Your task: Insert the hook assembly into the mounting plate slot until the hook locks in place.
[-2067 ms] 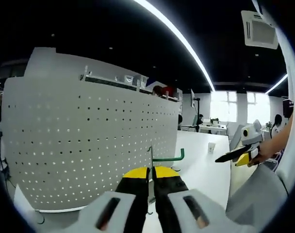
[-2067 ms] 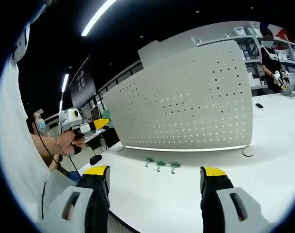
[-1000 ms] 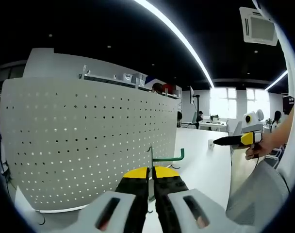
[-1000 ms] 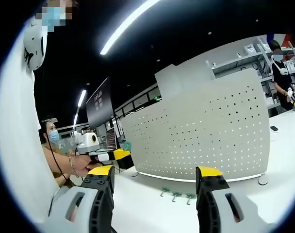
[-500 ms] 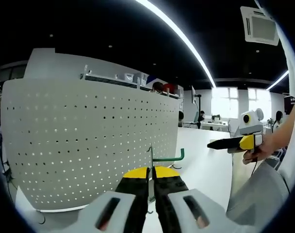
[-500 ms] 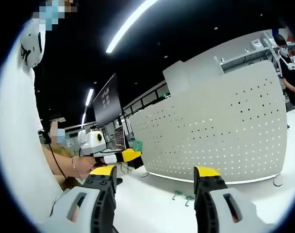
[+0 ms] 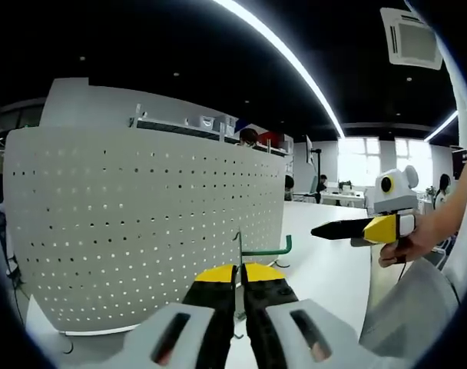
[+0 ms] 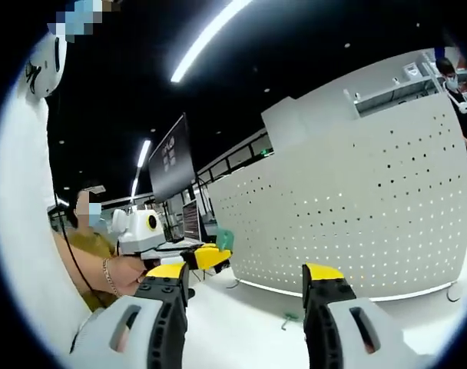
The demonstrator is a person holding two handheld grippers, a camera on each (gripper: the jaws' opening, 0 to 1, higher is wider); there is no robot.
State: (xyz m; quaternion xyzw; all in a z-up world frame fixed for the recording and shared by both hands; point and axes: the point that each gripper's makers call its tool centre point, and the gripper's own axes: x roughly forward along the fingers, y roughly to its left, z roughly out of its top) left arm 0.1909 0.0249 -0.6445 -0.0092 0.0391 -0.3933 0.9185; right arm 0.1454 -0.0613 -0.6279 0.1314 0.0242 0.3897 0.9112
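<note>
Left gripper (image 7: pixel 238 278): fingers nearly closed, pinching the green hook (image 7: pixel 263 250) by its upright wire; hook's arm sticks out to the right, just in front of the white perforated plate (image 7: pixel 141 223). Plate stands upright on the white counter (image 7: pixel 326 269). Right gripper (image 8: pixel 247 286): fingers wide apart, holding nothing, facing the plate. A loose green hook piece (image 8: pixel 289 318) lies on the counter near the plate's base. A hand (image 7: pixel 406 244) grips the right gripper, right of the plate.
</note>
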